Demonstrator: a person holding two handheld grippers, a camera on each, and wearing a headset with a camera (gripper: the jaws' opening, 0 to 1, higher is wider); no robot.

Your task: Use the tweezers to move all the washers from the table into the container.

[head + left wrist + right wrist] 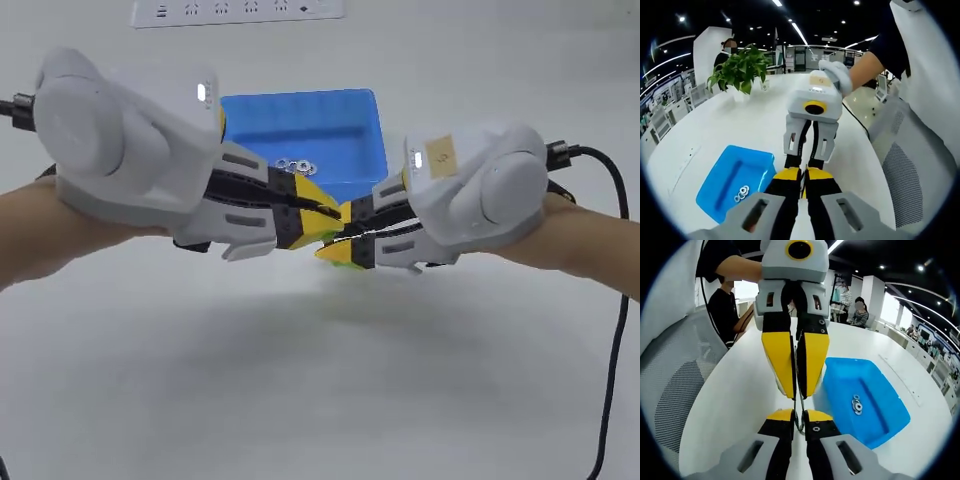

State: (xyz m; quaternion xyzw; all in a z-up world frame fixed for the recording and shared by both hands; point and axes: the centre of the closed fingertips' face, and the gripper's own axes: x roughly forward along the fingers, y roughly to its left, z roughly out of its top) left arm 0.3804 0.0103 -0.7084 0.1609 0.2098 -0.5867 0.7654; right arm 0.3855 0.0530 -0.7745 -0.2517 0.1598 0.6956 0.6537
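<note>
My two grippers meet tip to tip just in front of the blue container (300,125). The left gripper (335,215) comes in from the left and the right gripper (352,240) from the right. Thin metal tweezers (800,415) run between the two pairs of yellow-and-black jaws. Both pairs are closed on them. Several washers (297,165) lie together on the container floor, also seen as washers (741,192) and washers (857,405). In the right gripper view the left gripper (799,392) points down at my right gripper (799,415).
A white power strip (235,10) lies at the table's far edge. A black cable (615,330) trails off the right gripper. A potted plant (740,70) stands further along the white table. A mesh chair (680,390) sits beside the table.
</note>
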